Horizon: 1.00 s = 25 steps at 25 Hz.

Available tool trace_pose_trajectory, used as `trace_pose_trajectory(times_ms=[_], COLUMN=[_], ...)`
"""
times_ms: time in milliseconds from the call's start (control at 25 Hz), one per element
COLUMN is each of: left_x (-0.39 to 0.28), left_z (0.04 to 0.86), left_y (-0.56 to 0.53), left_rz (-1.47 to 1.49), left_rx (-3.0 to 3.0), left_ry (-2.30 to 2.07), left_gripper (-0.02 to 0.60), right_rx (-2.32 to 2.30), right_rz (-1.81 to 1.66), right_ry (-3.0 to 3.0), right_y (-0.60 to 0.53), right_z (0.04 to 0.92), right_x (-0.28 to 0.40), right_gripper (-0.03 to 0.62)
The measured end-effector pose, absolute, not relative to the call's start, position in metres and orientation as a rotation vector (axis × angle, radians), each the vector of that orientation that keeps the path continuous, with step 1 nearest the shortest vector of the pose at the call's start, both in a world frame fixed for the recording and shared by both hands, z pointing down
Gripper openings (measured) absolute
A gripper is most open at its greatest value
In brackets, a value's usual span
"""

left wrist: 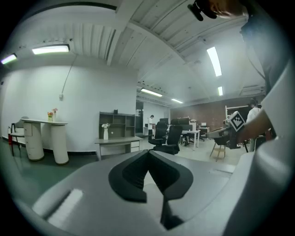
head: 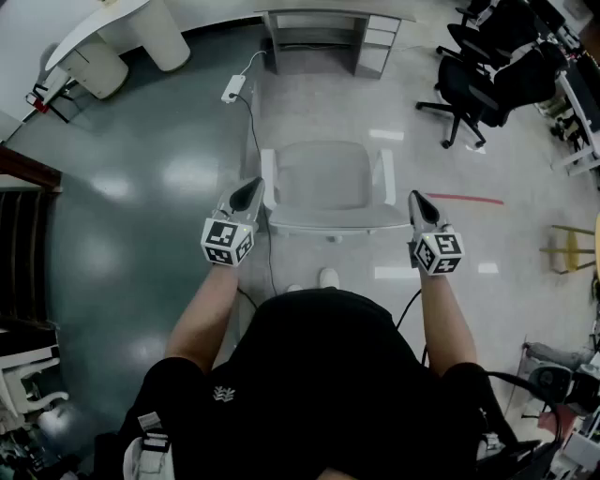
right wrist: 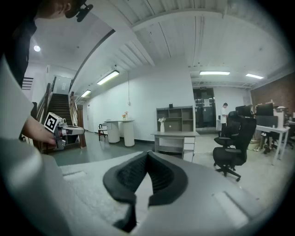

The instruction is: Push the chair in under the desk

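Person in a black top [head: 319,375] fills the bottom of the head view, both forearms reaching forward. Left claw [head: 247,193] is pressed together with nothing in it, and sits just beside the left end of the chair [head: 328,183] backrest. Right claw [head: 418,202] is also pressed together and empty, just beside the right end. Can't tell if either tip actually touches the backrest. Shoes [head: 328,277] are right behind the chair base. The chair is light grey with armrests, mid-frame, seat facing the top of the frame. Red tape line [head: 466,199] runs on the floor to its right. Power strip [head: 232,89] with its cable lies on the floor further up, left of centre. Grey surface [head: 328,28] with drawers is at top centre, well apart from the chair, with bare floor between. Black office chairs [head: 478,84] sit upper right.
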<state>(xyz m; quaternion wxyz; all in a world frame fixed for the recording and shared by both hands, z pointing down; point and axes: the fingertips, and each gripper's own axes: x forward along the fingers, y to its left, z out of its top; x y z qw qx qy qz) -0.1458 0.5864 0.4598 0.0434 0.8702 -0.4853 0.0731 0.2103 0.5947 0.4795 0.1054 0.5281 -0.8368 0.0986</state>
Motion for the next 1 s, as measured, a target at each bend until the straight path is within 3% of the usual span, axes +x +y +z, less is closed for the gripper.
trace_pose_trajectory(times_ms=[480,560,680,720,800,1000], left_x=[-0.1,-0.087,-0.07,-0.066,-0.06,-0.045], left_z=[0.523,0.543,0.576,0.587,0.611,0.663], left_y=[0.602,0.609,0.623,0.627,0.636,0.649], left_rz=[0.545,0.674,0.875,0.953,1.123,1.446], left_rx=[2.765,2.825,2.878,2.883,2.879,2.834], left_ry=[-1.298,-1.219,-1.06,-1.011,-0.92,-0.687], left_gripper=[0.006,0.082,0.236,0.243,0.245,0.242], right_rx=[1.373,1.194,0.923,0.841,0.695,0.459], right_rz=[0.231,0.203,0.195,0.204,0.215,0.082], right_ry=[-2.478,-2.5,-2.472,-2.455,-2.408,-2.196], right_y=[0.593,0.6,0.615,0.62,0.63,0.641], right_z=[0.511,0.529,0.562,0.574,0.601,0.662], right_x=[0.21,0.196,0.177,0.172,0.165,0.164], right_gripper=[0.002,0.005,0.148,0.194,0.224,0.229])
